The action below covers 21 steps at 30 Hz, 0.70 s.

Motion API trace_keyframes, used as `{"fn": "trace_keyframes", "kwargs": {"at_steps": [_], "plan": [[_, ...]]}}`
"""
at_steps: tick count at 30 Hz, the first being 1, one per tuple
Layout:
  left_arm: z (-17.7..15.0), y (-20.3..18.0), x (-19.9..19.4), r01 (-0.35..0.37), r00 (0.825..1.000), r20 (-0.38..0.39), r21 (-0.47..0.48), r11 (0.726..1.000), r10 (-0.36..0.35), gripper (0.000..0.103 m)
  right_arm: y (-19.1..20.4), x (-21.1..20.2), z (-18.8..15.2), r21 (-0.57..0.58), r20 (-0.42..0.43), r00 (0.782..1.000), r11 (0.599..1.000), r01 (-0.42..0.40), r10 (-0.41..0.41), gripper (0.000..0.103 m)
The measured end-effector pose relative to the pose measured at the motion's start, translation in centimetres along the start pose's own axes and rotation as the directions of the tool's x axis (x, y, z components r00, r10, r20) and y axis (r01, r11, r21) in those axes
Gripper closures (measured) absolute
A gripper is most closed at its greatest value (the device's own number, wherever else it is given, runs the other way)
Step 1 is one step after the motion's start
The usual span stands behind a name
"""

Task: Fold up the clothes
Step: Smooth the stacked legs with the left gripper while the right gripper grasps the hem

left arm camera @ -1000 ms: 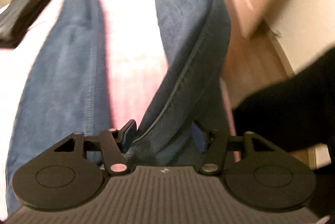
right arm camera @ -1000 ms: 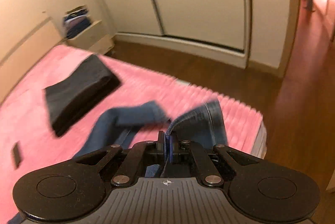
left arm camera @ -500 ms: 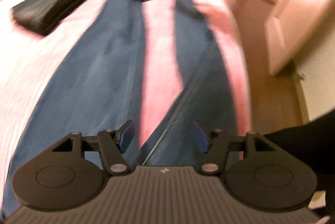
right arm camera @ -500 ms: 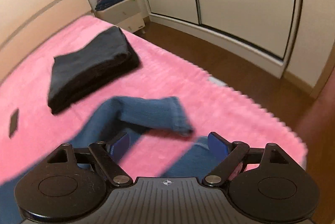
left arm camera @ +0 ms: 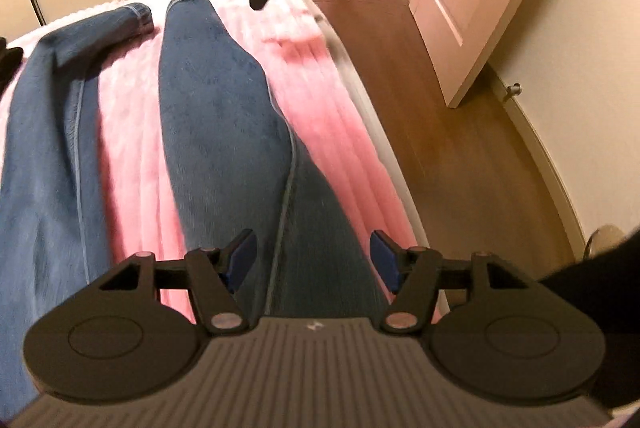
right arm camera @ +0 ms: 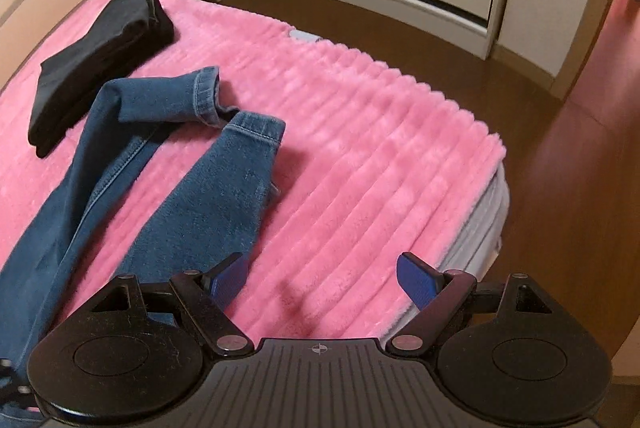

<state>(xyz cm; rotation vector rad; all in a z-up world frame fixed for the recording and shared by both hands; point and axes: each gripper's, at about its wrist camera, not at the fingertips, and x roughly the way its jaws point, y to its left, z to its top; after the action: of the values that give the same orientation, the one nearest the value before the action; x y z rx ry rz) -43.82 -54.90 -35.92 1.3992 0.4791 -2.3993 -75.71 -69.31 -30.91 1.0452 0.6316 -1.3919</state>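
Your left gripper (left arm camera: 312, 260) is spread wide and empty directly over the near leg of the jeans (left arm camera: 224, 132), whose long axis runs straight away from you along the pink bed cover (left arm camera: 340, 116). Your right gripper (right arm camera: 324, 282), likewise released, hovers over bare cover with the leg hems (right arm camera: 252, 126) ahead to its left. Beyond them lies a folded dark garment (right arm camera: 100, 36).

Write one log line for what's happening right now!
jeans: flat on pink blanket | left gripper: open | right gripper: open
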Motion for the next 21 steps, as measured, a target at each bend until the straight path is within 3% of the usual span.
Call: {"fn": "trace_keyframes", "kwargs": {"at_steps": [2,4,6,9,13,15,19,21], "plan": [[1.0,0.6,1.6,0.026,0.998,-0.056,-0.017,1.000,-0.027,0.051,-0.1,0.3,0.0,-0.006,-0.007,1.000,1.000,-0.008,0.008,0.018],[1.4,1.4,1.5,0.041,0.997,-0.068,-0.030,0.999,-0.043,0.086,0.4,0.7,0.3,-0.054,-0.012,1.000,0.998,-0.017,0.016,0.018],[1.5,2.5,0.3,0.039,0.998,-0.049,-0.065,0.997,-0.043,0.094,0.8,1.4,0.6,-0.053,-0.011,0.999,0.997,-0.052,0.051,0.018],[0.4,6.3,-4.4,-0.030,0.999,0.018,-0.215,0.976,0.035,0.094,1.4,2.5,1.0,-0.044,-0.009,0.994,0.993,-0.108,0.108,0.018],[-3.0,12.6,-8.2,-0.160,0.986,-0.020,-0.416,0.895,0.167,0.094,2.3,3.9,1.5,-0.032,-0.005,0.983,0.983,-0.182,0.182,0.018],[-4.4,14.7,-8.2,-0.191,0.981,-0.060,-0.461,0.866,0.185,0.094,2.9,5.3,1.7,0.008,0.008,0.979,0.979,-0.204,0.204,0.018],[-5.3,16.4,-6.6,-0.200,0.980,-0.103,-0.477,0.856,0.171,0.094,3.1,5.8,2.5,0.066,0.027,0.978,0.975,-0.210,0.208,0.019],[-5.0,16.2,-5.8,-0.200,0.980,-0.108,-0.452,0.870,0.169,0.094,3.0,5.6,2.9,0.090,0.035,0.979,0.975,-0.205,0.202,0.068]]}}
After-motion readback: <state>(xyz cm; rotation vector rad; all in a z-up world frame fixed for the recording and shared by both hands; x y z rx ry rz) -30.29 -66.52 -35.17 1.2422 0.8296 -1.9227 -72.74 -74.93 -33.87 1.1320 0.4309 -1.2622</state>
